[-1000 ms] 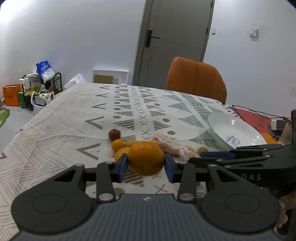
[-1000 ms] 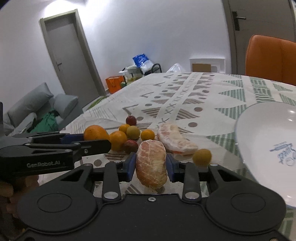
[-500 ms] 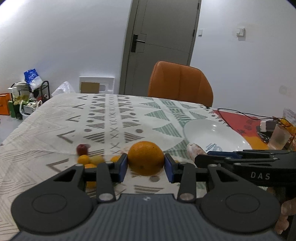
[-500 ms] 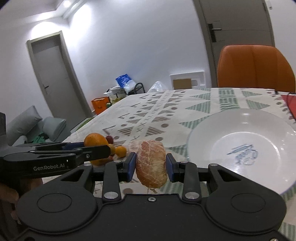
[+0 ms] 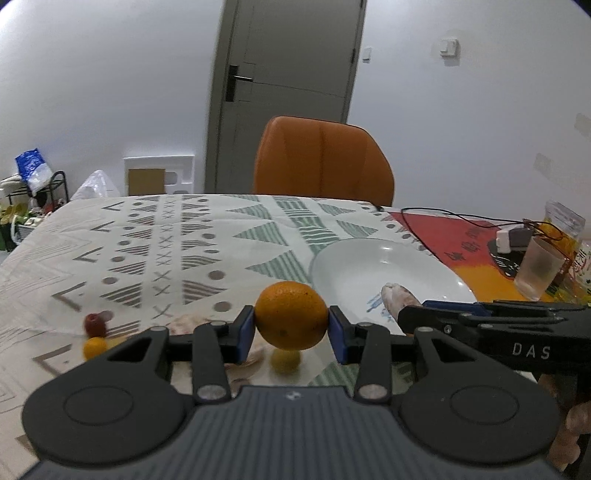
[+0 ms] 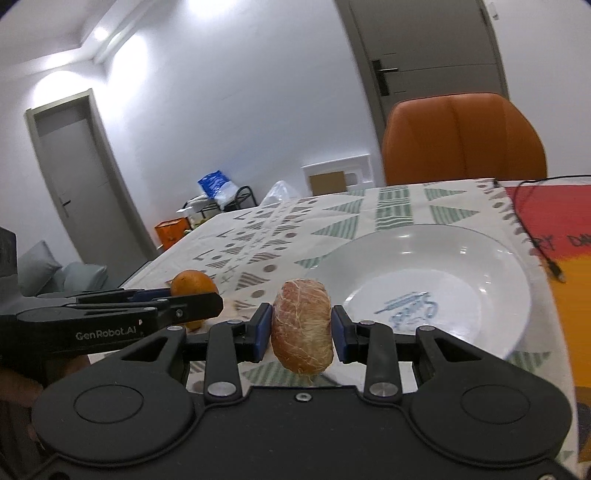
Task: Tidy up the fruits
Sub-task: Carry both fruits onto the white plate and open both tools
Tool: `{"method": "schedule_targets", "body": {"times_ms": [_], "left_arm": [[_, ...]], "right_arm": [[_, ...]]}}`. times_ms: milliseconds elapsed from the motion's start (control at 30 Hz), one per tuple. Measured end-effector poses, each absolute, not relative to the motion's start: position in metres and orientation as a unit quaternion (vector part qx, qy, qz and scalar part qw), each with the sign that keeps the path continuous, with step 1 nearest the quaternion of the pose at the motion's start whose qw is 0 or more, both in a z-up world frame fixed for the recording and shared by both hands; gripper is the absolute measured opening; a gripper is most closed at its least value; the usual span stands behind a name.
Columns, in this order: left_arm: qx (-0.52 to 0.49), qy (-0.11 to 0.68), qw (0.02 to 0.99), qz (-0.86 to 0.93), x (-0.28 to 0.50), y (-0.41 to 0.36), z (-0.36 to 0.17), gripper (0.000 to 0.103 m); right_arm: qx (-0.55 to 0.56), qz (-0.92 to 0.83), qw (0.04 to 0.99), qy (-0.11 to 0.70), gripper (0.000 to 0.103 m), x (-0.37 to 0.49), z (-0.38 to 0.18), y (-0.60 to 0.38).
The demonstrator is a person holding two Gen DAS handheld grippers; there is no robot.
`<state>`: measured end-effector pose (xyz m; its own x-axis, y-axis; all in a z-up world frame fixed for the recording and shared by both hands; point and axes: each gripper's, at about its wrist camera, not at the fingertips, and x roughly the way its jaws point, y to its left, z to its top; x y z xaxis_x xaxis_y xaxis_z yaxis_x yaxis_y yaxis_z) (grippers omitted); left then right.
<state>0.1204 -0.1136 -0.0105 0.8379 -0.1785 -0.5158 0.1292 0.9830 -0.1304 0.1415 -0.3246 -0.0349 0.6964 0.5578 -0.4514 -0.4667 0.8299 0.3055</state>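
The left gripper (image 5: 291, 328) grasps an orange (image 5: 291, 314) — held above the table (image 5: 155, 236), just beside the white plate's (image 5: 354, 258) near rim. The right gripper (image 6: 301, 328) clamps a peeled citrus piece (image 6: 301, 330) at that plate's near edge.

Standing behind the table's far edge: an orange chair (image 5: 323, 160) with a padded back. Rising behind it, a tall grey door (image 5: 284, 92) with a dark lever handle, set in plain white walls. Showing at the left in the right wrist view, a second grey door (image 6: 86, 181), closed. Leaning against the wall, a white foam panel (image 5: 159, 175) (a brown card square at its middle). Crowding the far left corner: a black wire rack (image 5: 35, 192) with a blue bag on top. Glowing on the ceiling, recessed lights (image 6: 101, 35). Sitting low at the left, a grey sofa (image 6: 55, 271).
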Motion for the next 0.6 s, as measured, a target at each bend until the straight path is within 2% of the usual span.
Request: {"method": "schedule_targets", "body": {"times_ms": [600], "left_arm": [[-0.003, 0.299, 0.945, -0.134, 0.167, -0.166, -0.011, 0.041]], "right_arm": [[0.105, 0.219, 0.932, 0.268, 0.033, 0.151, -0.042, -0.371]]}}
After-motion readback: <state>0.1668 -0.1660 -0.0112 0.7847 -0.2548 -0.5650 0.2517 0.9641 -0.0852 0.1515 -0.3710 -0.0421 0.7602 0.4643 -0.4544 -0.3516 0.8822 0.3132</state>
